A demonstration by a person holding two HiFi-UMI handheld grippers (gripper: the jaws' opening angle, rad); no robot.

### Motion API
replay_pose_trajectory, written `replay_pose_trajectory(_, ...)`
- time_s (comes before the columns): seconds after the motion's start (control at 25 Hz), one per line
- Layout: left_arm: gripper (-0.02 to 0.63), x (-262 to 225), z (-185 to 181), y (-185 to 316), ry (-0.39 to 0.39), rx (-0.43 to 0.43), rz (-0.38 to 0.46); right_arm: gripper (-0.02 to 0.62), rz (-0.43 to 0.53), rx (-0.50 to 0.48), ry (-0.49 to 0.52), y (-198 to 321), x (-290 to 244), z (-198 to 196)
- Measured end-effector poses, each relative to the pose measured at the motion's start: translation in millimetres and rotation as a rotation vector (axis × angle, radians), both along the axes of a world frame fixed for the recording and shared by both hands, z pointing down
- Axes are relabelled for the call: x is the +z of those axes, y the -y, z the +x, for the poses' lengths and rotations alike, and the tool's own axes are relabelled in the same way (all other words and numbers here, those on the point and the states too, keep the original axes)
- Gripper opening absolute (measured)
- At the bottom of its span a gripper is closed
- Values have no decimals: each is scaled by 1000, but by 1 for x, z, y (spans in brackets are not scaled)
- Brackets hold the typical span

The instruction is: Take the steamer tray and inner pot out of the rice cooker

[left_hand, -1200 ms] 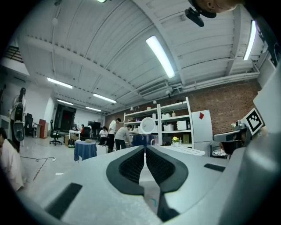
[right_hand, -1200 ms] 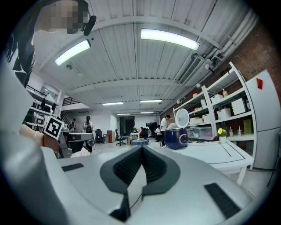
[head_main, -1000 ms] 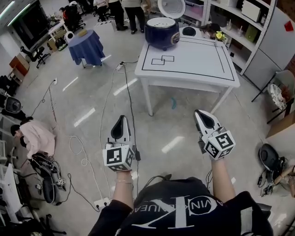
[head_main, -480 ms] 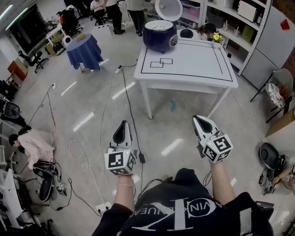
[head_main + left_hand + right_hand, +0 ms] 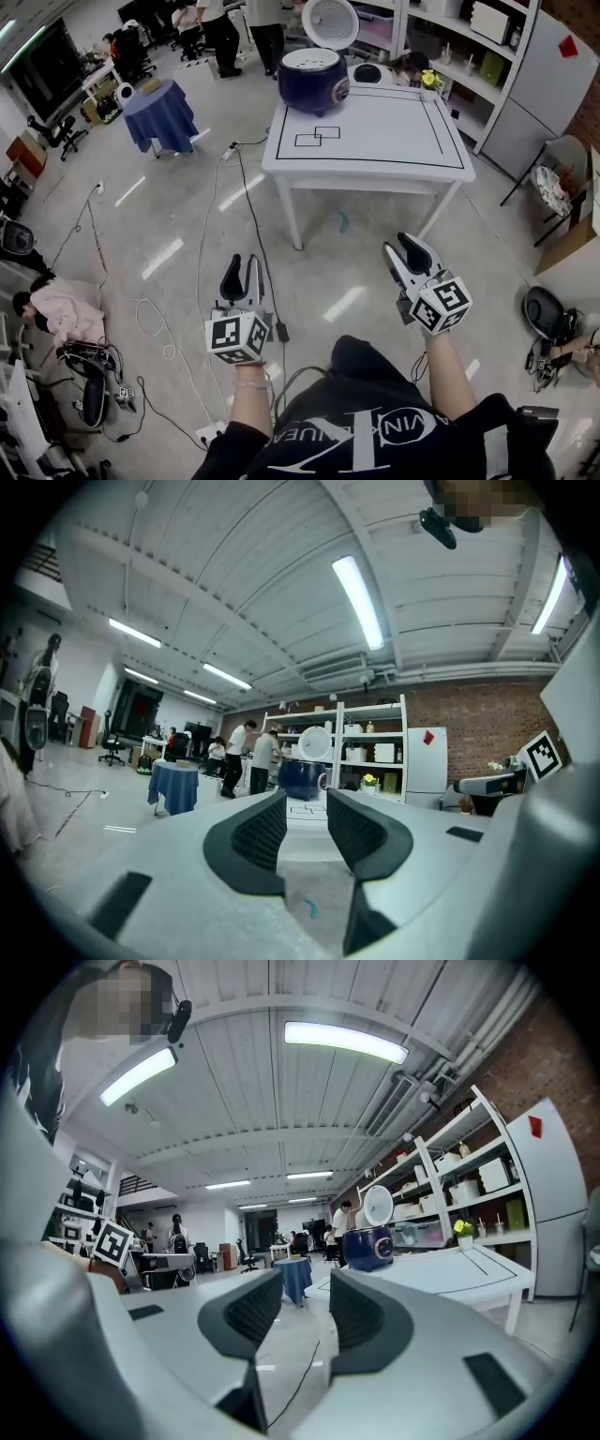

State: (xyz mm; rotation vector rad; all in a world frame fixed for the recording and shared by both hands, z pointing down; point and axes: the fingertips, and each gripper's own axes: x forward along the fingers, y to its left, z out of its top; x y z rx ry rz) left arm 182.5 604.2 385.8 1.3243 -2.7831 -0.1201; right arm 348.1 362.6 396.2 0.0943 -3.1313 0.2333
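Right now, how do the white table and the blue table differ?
The white table is rectangular, bare, with black lines; the blue table is round and cloth-draped. The white table is larger than the blue table and holds the rice cooker. Both have something on top.

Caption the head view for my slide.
Left gripper and right gripper, jaws just opened, empty, face the distant lid-up rice cooker.

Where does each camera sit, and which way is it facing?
Head view: on the person's head, looking steeply down at floor, table, rice cooker; shows torso, forearms, left gripper, right gripper.
Left gripper view: on the left gripper, level, toward the rice cooker beyond its parted, empty jaws.
Right gripper view: on the right gripper, level; rice cooker right of its empty, parted jaws.
Shared: the open-lidded rice cooker on the table; both grippers' jaws have just been opening.
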Motion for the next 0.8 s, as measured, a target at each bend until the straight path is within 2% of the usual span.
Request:
replay_pose_trajectory(0.32,107,9,-32,18,-25,0,-2,141,-27,9,-8,20,8,-25)
replay_pose_trajectory(0.8,107,6,-118,82,-21,-3,-29,143,-57,22,-13,87,14,-106)
